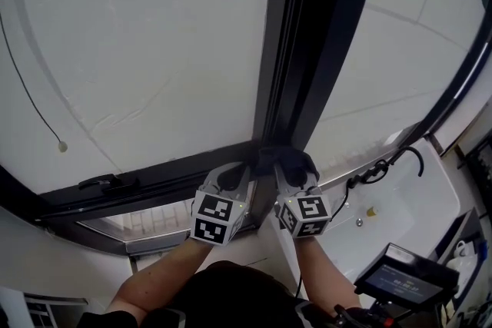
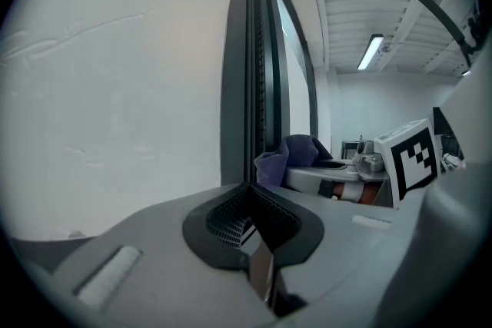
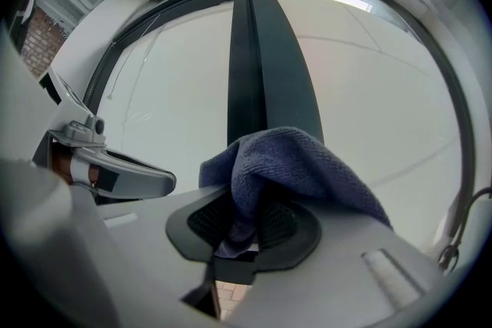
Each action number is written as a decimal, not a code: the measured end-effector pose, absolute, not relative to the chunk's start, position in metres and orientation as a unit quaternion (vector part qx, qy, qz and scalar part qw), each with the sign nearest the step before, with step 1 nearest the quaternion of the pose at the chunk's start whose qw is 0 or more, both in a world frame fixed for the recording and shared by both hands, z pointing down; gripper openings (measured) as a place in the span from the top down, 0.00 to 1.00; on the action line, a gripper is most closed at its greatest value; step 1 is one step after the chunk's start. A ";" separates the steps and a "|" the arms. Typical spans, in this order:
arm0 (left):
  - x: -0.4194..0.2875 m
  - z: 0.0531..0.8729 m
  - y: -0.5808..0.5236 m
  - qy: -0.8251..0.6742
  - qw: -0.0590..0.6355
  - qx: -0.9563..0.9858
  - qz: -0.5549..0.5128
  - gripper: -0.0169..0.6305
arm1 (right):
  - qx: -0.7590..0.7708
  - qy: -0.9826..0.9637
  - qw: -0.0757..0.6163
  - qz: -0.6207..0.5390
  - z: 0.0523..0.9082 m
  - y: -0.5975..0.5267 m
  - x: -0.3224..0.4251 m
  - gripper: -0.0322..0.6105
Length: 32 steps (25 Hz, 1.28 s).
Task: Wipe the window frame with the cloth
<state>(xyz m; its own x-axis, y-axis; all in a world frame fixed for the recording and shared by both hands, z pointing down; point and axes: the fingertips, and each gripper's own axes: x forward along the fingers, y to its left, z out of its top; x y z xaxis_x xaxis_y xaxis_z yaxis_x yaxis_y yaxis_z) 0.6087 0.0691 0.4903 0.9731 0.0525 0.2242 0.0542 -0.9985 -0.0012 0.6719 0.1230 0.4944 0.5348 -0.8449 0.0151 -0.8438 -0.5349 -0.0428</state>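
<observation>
Forearms (image 1: 150,284) rise from the bottom edge, and the hands are mostly hidden behind the marker cubes (image 1: 214,217).

Left claw (image 2: 248,188): jaws pressed together with nothing between them, tip aimed at the foot of the dark upright.

Right claw (image 3: 244,220): just beside the left one. Its jaws are clamped on the cloth (image 3: 288,165), which bunches out over the tips and covers them.

The cloth is dark blue-purple with a ribbed weave, folded into a lump. It sits ahead of the right claw, where the upright of the window frame (image 1: 296,50) meets the bottom rail. Cannot tell if it actually touches the frame. In the head view it reads almost black and merges with the frame, so its edge is hard to make out.

Left of the left claw there is a black handle (image 1: 100,182) on the bottom rail. Further left a thin cord (image 1: 31,92) hangs with a small pull at its end.

Right of the right claw, black cables (image 1: 380,169) lie on a white ledge (image 1: 407,203). Nearer the person on that side is a device (image 1: 400,280) with a lit screen, partly cut off, text too small to read.

Beyond both claws, pale panes (image 1: 154,27) flank the upright, and nothing is readable through them.

Far up in the left gripper view is a ceiling light (image 2: 371,51) strip.
</observation>
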 end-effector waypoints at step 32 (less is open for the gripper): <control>0.595 0.546 0.081 0.013 -0.019 -0.989 -0.145 0.98 | -0.833 0.550 -0.035 -0.045 0.549 0.126 0.663 0.84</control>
